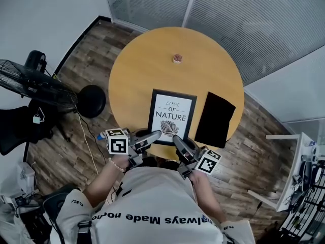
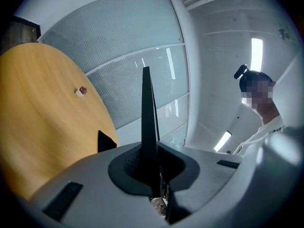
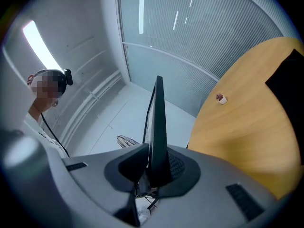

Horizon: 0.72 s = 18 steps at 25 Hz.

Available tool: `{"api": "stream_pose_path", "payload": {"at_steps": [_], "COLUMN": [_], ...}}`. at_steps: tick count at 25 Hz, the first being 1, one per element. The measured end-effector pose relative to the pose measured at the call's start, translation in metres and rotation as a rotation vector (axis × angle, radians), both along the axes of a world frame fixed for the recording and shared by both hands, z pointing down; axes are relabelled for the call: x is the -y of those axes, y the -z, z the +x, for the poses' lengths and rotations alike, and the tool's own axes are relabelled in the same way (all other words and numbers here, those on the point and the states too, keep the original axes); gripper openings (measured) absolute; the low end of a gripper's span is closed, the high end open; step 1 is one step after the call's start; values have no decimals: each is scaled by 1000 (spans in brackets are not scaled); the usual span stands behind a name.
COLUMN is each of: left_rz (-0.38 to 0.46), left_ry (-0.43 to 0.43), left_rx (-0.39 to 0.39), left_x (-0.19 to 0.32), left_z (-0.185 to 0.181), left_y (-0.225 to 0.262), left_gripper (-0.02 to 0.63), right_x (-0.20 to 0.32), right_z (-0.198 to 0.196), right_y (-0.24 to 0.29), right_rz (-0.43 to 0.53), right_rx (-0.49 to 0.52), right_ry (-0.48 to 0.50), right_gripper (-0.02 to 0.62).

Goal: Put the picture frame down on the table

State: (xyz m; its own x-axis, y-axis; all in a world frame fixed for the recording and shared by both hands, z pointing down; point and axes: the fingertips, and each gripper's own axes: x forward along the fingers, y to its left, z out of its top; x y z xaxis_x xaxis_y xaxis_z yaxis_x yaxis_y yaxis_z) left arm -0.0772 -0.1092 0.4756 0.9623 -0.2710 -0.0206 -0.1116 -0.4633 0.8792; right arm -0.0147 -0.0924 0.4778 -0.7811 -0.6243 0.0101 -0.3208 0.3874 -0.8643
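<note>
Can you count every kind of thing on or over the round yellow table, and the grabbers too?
picture frame: 1
black flat panel: 1
small red and white thing: 1
grippers: 2, left gripper and right gripper
total: 5

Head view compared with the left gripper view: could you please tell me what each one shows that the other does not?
Only the head view shows the print on the frame, the right tool and a fan. Only the left gripper view shows the jaws of the left tool shut on the frame, edge-on. Both show the table, the black panel and a small object.
</note>
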Motion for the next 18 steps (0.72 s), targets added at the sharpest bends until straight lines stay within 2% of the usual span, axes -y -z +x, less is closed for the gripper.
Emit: {"api": "stream_pose_path", "payload": {"at_steps": [6, 11, 18], "left_rz": [-5, -10, -10], "left_ry": [15, 19, 30], "left_rx": [26, 31, 57], "left_x": [18, 16, 20], "left_z": [69, 64, 77], "left_y": [2, -3, -13], "left_gripper": [41, 41, 41], "right_x": [19, 16, 21], "right_z": [69, 64, 78], "right_y": [1, -4, -12], "right_rz": [-4, 0, 6], "right_rx": [3, -33, -79], "right_ry": [9, 8, -12], "right_gripper": [75, 78, 83]}}
